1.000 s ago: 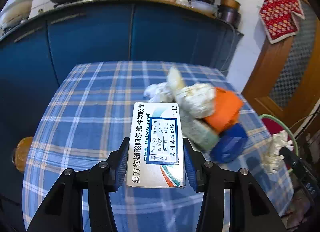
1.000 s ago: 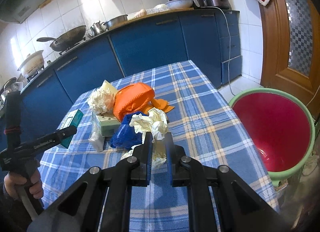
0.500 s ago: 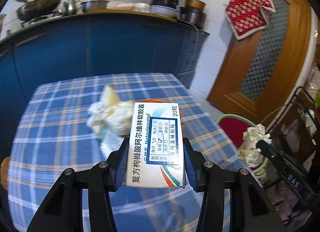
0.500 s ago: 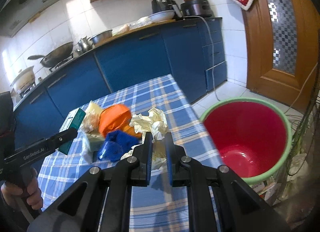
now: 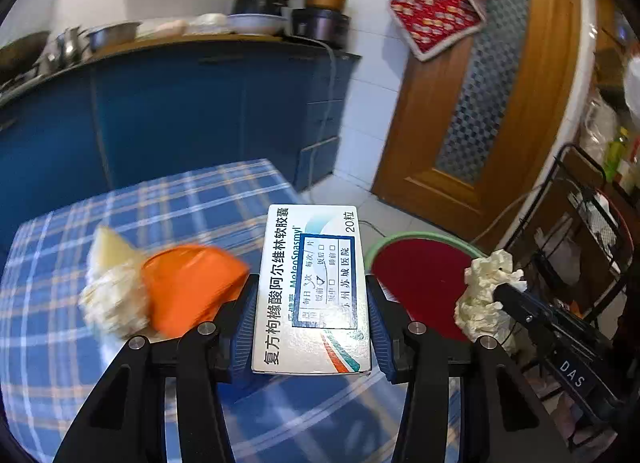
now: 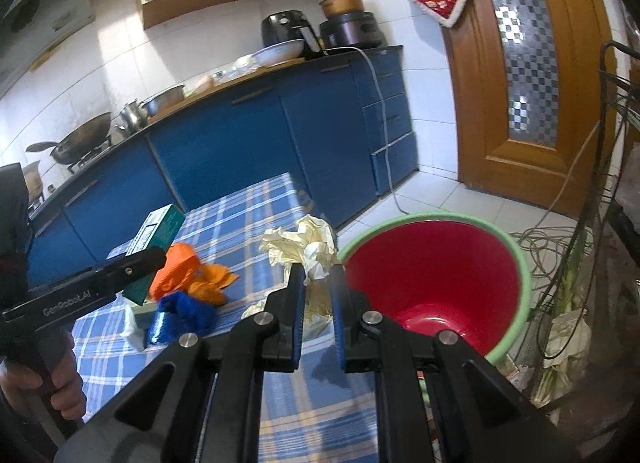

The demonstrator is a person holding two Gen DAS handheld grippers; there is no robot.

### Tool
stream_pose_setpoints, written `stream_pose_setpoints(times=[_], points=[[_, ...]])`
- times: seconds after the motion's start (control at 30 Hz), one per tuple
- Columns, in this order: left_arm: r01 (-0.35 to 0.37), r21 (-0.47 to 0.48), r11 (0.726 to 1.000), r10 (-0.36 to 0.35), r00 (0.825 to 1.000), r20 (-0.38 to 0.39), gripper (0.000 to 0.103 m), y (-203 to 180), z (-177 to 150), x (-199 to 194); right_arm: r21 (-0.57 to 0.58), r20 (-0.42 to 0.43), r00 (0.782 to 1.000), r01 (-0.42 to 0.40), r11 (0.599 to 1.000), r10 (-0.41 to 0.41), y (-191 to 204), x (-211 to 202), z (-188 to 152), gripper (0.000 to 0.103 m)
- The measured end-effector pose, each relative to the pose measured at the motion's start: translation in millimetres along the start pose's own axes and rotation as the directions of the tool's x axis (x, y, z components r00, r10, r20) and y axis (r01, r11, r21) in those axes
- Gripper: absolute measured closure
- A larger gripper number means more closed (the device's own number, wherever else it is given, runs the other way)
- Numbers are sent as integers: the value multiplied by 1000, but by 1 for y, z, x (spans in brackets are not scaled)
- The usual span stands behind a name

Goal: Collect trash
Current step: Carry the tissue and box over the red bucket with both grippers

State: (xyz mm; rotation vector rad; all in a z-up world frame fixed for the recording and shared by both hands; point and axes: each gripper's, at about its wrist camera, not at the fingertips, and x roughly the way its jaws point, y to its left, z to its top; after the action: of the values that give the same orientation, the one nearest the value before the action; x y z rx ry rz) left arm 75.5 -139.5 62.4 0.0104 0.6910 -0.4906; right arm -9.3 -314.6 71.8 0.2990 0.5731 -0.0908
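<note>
Two loads were in my tongs: my left gripper [image 5: 311, 303] clamped the medicine box [image 5: 316, 287]. My right gripper [image 6: 318, 299] pinched crumpled paper [image 6: 308, 247] at centre frame, beside the red bin [image 6: 520, 259]

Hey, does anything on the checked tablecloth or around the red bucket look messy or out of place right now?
Yes. Litter is heaped on the tablecloth: an orange bag, a blue bag and crumpled paper. On the floor behind the red bucket, loose cables sprawl in a tangle.
</note>
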Motion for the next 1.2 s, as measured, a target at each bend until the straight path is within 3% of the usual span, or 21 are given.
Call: stream_pose_setpoints(times=[0.2,0.47,0.83,1.2], points=[[45,76,996,-44,999,-4,52,-37,7,21,35,-13,999,37,999,-36,-23,5,1,88],[87,109,990,-84,996,-26,52,-66,6,45,63,-26,996,82,995,-80,-46,12,0,88],[82,97,992,-75,995,-71,52,-73,4,72,102,-90,987,142,985,-133,-76,37,-6,88],[71,101,992,-60,993,-105,52,-77,0,90,127,-132,982,153,980,-136,-92,53,-15,84]])
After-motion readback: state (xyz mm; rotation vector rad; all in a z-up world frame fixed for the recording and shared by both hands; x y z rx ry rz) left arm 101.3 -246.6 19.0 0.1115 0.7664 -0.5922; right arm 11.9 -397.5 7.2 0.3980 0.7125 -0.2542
